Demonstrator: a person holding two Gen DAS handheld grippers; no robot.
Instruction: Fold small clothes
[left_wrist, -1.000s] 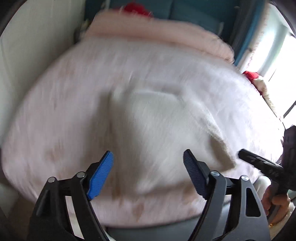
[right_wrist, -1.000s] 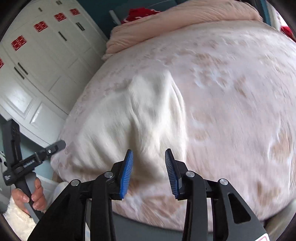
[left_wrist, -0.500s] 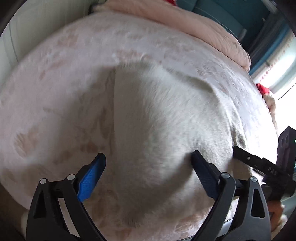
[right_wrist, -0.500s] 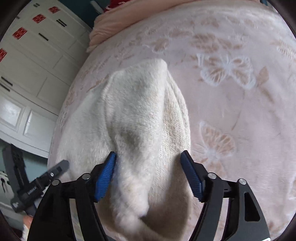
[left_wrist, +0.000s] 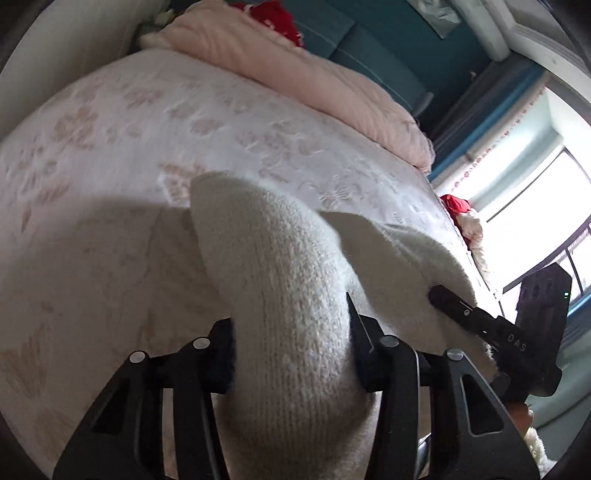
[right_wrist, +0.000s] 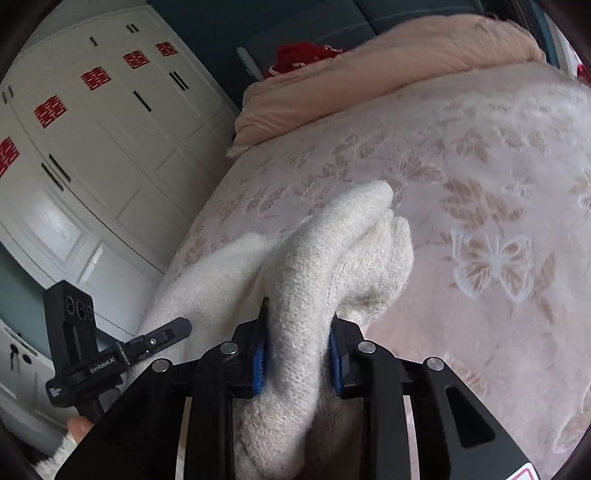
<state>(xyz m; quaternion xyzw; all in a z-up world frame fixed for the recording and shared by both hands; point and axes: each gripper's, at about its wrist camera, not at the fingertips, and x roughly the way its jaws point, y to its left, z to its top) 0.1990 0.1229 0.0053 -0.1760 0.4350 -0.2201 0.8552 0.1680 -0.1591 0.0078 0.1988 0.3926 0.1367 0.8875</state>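
A cream knitted garment (left_wrist: 280, 280) lies near the front edge of a pink butterfly-patterned bed cover (left_wrist: 147, 122). My left gripper (left_wrist: 291, 354) is shut on a bunched edge of it, lifted off the cover. My right gripper (right_wrist: 297, 354) is shut on the garment's other edge (right_wrist: 317, 266), also raised. The right gripper shows at the right of the left wrist view (left_wrist: 480, 325), against the garment. The left gripper shows at the left of the right wrist view (right_wrist: 147, 339).
A folded pink quilt (left_wrist: 295, 74) lies along the bed's far side with something red (left_wrist: 273, 14) behind it. White wardrobe doors (right_wrist: 92, 147) stand left of the bed. A bright window (left_wrist: 535, 199) is at the right.
Both grippers were open over the flat garment and have closed on its edges. The pinched fabric has risen off the cover.
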